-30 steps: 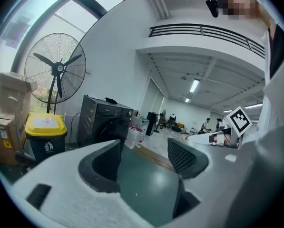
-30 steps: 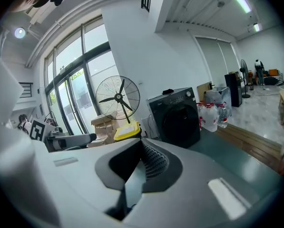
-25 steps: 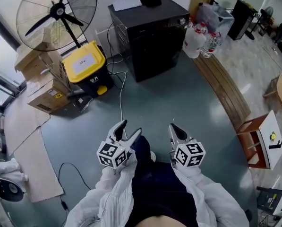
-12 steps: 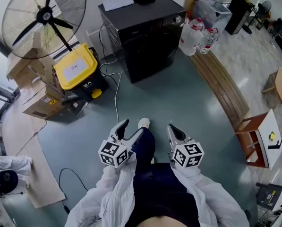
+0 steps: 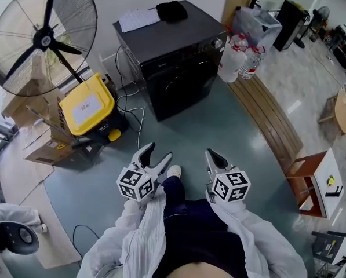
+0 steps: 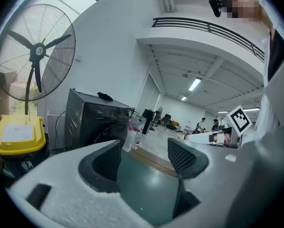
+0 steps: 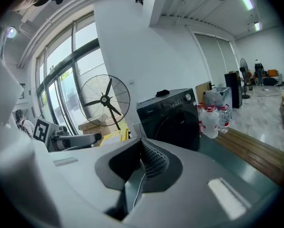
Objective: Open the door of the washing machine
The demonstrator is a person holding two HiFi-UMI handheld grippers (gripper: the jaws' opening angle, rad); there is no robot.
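Washing machine (image 5: 171,45) door (image 5: 181,87) closed; left hand-held gripper (image 5: 159,153) spread, empty; right hand-held gripper (image 5: 211,154) pressed together.

Head view looks down; gripper views low, level; share washing machine (image 5: 175,62).

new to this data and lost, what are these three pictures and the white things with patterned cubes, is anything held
A person wears a head camera and holds a white two-jaw gripper in each hand; the patterned cubes are part of them. One picture looks down from the head; the other two come from cameras riding on the grippers. The left gripper has its jaws apart, the right gripper nearly together; both are empty. Ahead on the grey-green floor stands a black front-loading washing machine, round door shut, with a large black fan and yellow-lidded bin beside it.
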